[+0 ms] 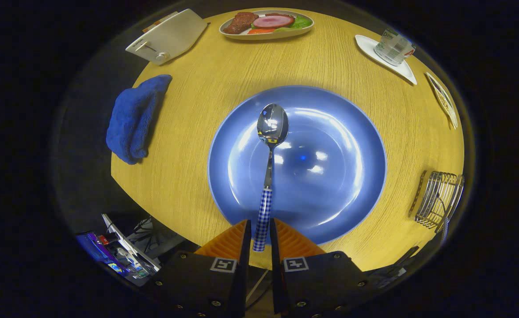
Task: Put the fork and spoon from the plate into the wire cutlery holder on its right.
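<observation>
A spoon (270, 145) with a blue-and-white checked handle is held between the fingers of my gripper (259, 227), which is shut on the handle's end. Its shiny bowl points away from me and hangs over the blue plate (343, 145), which lies on the round wooden table just ahead of the fingers. The wire cutlery holder (438, 198) stands on the table to the right of the plate, with a thin handle showing inside it.
A folded blue cloth (133, 119) lies left of the plate. Beyond the plate are a white toaster (169, 37), a dish of food (266, 24), a cup on a white saucer (392, 46) and a small patterned dish (443, 99). Clutter sits below the table's near-left edge.
</observation>
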Demonstrator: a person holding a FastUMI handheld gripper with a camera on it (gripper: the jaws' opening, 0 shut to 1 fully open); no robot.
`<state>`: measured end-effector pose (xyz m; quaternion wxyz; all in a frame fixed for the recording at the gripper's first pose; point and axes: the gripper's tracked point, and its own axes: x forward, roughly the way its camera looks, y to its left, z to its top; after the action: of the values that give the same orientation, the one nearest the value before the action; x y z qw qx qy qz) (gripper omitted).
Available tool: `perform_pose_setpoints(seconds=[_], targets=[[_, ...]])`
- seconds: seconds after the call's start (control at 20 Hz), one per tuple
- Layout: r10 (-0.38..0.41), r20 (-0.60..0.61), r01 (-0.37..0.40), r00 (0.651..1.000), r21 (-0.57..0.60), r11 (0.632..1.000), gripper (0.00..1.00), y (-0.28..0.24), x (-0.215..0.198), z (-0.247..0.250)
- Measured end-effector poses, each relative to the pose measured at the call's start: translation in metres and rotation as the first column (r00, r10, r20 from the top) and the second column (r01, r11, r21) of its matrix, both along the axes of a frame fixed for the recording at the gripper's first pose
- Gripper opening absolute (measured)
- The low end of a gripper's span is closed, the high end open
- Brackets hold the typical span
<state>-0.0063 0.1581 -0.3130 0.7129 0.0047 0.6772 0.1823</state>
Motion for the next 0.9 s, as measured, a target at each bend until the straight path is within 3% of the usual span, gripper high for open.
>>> perform_pose_setpoints(seconds=[0.4,0.45,0.55,0.65,0.9], targets=[[-0.006,0.017,0.006,1.000,-0.031,0.999,0.24,-0.006,0.010,-0.003],[0.009,0.012,-0.009,1.000,-0.038,0.999,0.13,-0.006,0.007,-0.017],[0.033,0.025,-0.032,0.999,-0.039,0.999,0.13,-0.007,0.006,-0.017],[0.085,0.022,-0.084,0.996,-0.065,0.994,0.03,-0.014,0.002,-0.014],[0.206,0.005,-0.203,0.979,-0.149,0.968,0.03,-0.049,0.000,0.012]])
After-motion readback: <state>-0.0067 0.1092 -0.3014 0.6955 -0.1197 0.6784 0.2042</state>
